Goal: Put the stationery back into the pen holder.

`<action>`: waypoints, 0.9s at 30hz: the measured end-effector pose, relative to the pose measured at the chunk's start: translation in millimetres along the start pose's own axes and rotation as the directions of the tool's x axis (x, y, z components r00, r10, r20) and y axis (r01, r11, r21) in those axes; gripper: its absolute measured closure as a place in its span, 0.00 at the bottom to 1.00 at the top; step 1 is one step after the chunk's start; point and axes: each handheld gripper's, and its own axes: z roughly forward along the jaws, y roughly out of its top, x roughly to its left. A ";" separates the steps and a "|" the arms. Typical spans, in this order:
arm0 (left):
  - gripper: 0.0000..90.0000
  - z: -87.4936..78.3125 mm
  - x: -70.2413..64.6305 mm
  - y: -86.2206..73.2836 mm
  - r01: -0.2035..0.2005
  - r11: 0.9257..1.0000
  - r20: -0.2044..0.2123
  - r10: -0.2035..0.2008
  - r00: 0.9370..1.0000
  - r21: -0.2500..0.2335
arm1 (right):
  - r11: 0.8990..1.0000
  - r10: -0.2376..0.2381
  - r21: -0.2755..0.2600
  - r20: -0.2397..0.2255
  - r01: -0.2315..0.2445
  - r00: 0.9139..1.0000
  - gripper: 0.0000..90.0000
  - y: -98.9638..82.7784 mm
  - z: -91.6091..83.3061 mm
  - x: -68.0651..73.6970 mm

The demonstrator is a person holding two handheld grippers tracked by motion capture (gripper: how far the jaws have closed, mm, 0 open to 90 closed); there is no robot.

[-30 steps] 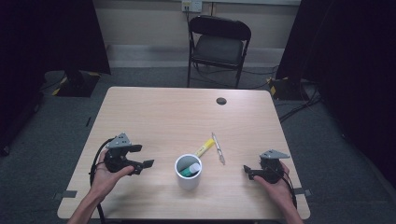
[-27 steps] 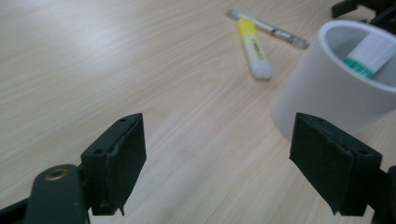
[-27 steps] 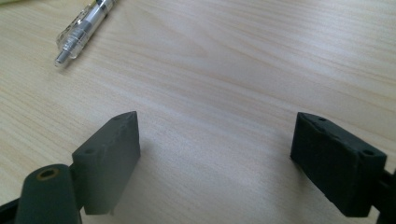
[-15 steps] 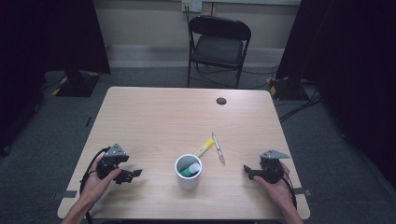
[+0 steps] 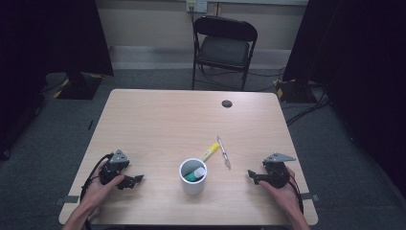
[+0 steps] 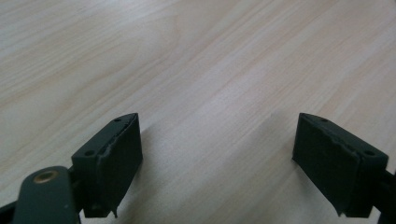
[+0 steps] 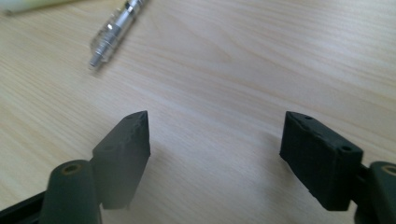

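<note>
- The left gripper (image 5: pixel 136 179) rests low at the near left part of the table (image 5: pixel 158 120), held in the person's left hand (image 5: pixel 98 184), its tips pointing toward the middle of the table.
- In the left gripper view its two black jaws stand wide apart with nothing but bare wood grain between them; this gripper (image 6: pixel 217 158) is open and holds nothing.
- The right gripper (image 5: pixel 251 176) sits at the near right part of the table in the person's right hand (image 5: pixel 282 189), tips pointing left toward the cup (image 5: pixel 193 176).
- In the right gripper view its jaws are apart, with only tabletop between them; they have just been closing a little, yet this gripper (image 7: pixel 215 144) is open and empty.
- The white cup stands upright near the front edge, between the two grippers and well apart from both. A green-and-white marker (image 5: pixel 195 173) lies inside it.
- A silver pen (image 5: pixel 223 152) lies flat on the table just behind and to the right of the cup, between the cup and the right gripper. In the right gripper view its tip end (image 7: pixel 114 30) shows ahead and to the left of the jaws, apart from them.
- A yellow marker (image 5: pixel 210 151) lies beside the pen, one end close to the cup's rim.
- A small dark round cap (image 5: pixel 227 103) sits in the far part of the table.
- A black folding chair (image 5: pixel 224 48) stands beyond the far edge.
</note>
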 end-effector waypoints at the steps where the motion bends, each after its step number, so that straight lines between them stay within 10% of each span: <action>1: 0.15 1.3 -0.9 -1.2 -0.002 1.000 -0.003 0.002 1.000 -0.013 | 1.000 -0.005 0.000 -0.010 0.005 1.000 0.33 1.7 -0.6 0.9; 8: 0.02 6.1 -2.5 -5.6 -0.018 0.999 0.011 0.019 1.000 -0.048 | 1.000 -0.004 -0.005 -0.118 0.003 0.993 0.50 16.6 -0.7 13.9; 27: 0.00 6.8 -2.7 -4.9 -0.019 0.999 0.012 0.019 1.000 -0.043 | 0.995 -0.097 0.002 -0.171 0.098 0.980 0.71 72.7 44.9 37.1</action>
